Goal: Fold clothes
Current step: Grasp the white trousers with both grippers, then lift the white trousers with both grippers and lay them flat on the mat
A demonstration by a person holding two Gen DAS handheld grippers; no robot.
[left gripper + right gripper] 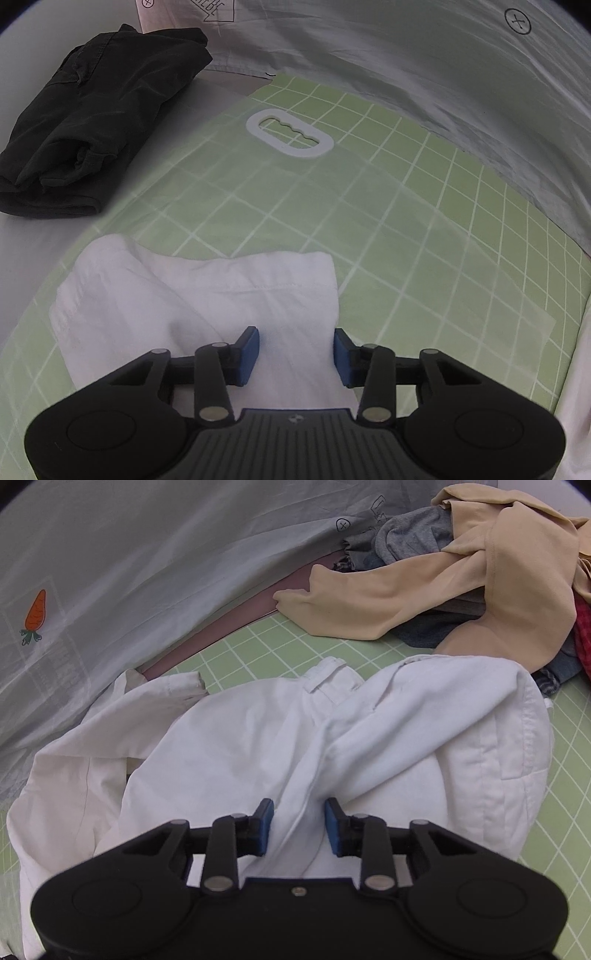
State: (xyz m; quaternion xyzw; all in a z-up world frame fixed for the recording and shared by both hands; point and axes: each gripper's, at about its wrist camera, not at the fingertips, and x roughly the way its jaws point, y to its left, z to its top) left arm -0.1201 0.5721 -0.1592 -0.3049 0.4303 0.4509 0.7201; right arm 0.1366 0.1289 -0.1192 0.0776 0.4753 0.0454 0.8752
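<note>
Green gridded mat [424, 206] covers the work surface, with a grey sheet [155, 554] bunched along its far edge. Right on the mat sprawls the white garment [258, 731], still rumpled; beyond it sits a heap of unfolded clothes [480, 576], and off the mat's far left corner a dark folded piece [85, 122]. Left gripper [295, 354] and right gripper [298, 827] each have their jaws drawn in around a ridge of the white cloth, looks like a pinch on both. I'd say lift evenly, keep the fabric taut between the two, and lay it flat before creasing.
</note>
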